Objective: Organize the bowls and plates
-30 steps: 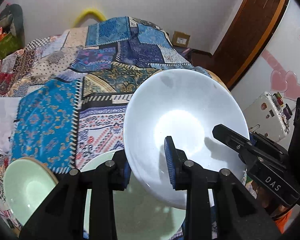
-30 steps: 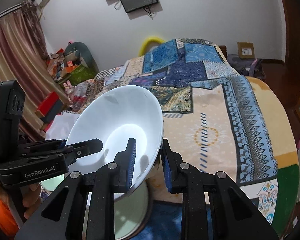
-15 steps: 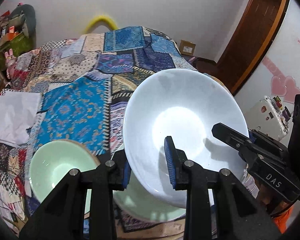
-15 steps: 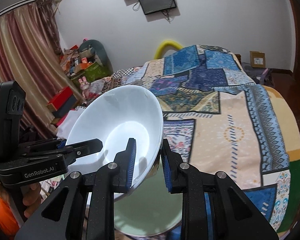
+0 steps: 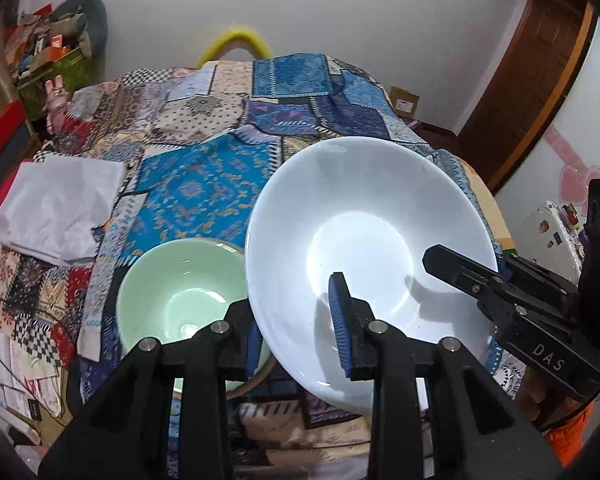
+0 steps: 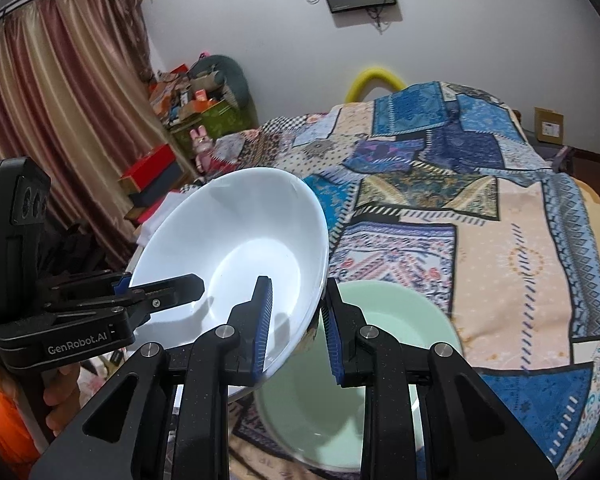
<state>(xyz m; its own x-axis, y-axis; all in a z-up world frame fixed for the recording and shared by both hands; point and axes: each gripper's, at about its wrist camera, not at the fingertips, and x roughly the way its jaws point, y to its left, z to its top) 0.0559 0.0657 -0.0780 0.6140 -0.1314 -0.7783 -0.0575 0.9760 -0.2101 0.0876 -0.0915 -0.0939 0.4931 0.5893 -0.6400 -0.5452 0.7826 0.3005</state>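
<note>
A large white bowl hangs tilted in the air, held by both grippers. My left gripper is shut on its near rim, one finger inside and one outside. My right gripper is shut on the opposite rim of the white bowl. The right gripper shows at the right of the left wrist view, and the left gripper at the left of the right wrist view. A pale green bowl stands on the bed below left of the white bowl. A pale green dish lies under the right gripper.
A patchwork quilt covers the bed. A folded white cloth lies at its left. Cluttered boxes and a curtain stand beyond the bed's left side. A brown door is at the right.
Both grippers have carried the white bowl back and up. More of the bed shows below, and the green bowl has come fully into the left wrist view.
</note>
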